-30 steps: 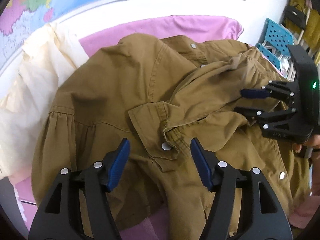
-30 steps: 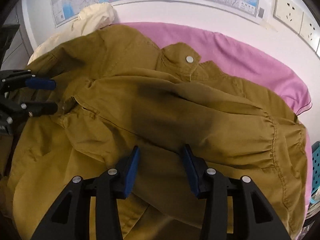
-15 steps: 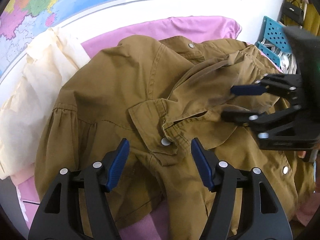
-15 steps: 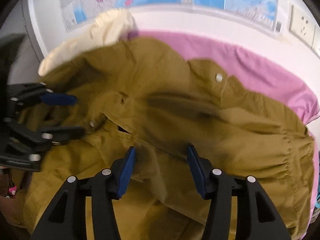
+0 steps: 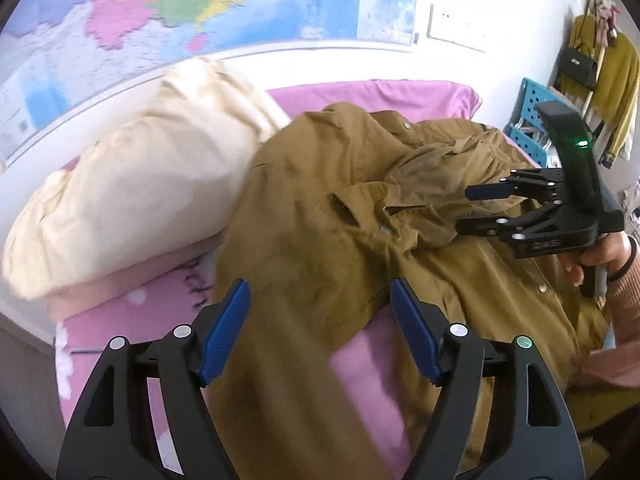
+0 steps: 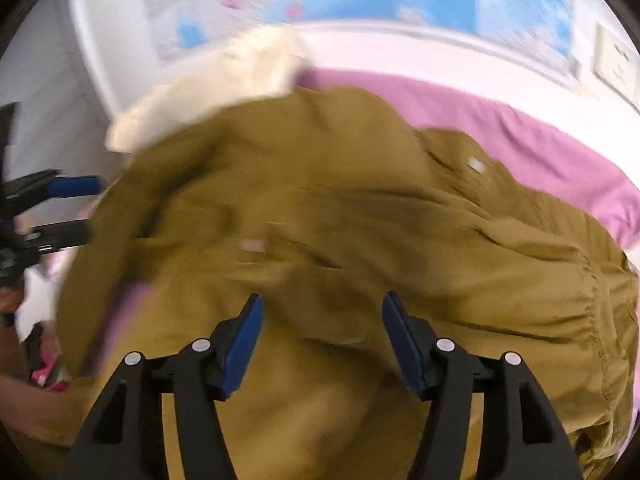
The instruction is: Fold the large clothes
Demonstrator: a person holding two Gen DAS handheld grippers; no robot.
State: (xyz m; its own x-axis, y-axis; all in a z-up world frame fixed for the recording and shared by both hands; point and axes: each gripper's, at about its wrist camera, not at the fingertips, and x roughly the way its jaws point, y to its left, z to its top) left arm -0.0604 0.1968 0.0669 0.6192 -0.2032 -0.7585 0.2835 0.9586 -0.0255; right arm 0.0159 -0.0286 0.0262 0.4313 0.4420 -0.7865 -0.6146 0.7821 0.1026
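1. Large mustard-brown cotton jacket with metal snap buttons [image 5: 320, 216]: spread across the pink bed sheet [image 5: 384, 96], collar and front placket bunched near the middle, hem toward the cameras. It lies rumpled rather than flat, so the fold appears to be at an early stage.
2. Left gripper, black frame with blue pads [image 5: 320, 320]: jaws stand wide apart and have just been opening; nothing is clamped. Jacket cloth and a patch of pink sheet lie below the gap, and the pads press on neither. It hangs above the jacket's near-left edge, probably freed in order to pick a new hold.
3. Right gripper of the same build [image 6: 322, 338]: jaws parted and likewise just opening, empty; brown cloth shows beneath them, untouched as far as the blurred view allows. In the left wrist view it is held by a hand [image 5: 604, 252] over the collar region, fingers aimed at the bunched fabric.
4. Cream-coloured soft bundle of bedding [image 5: 132, 200]: touches the jacket's far-left side and may crowd a sleeve there.
5. Coloured wall map [image 5: 200, 4]: background only.
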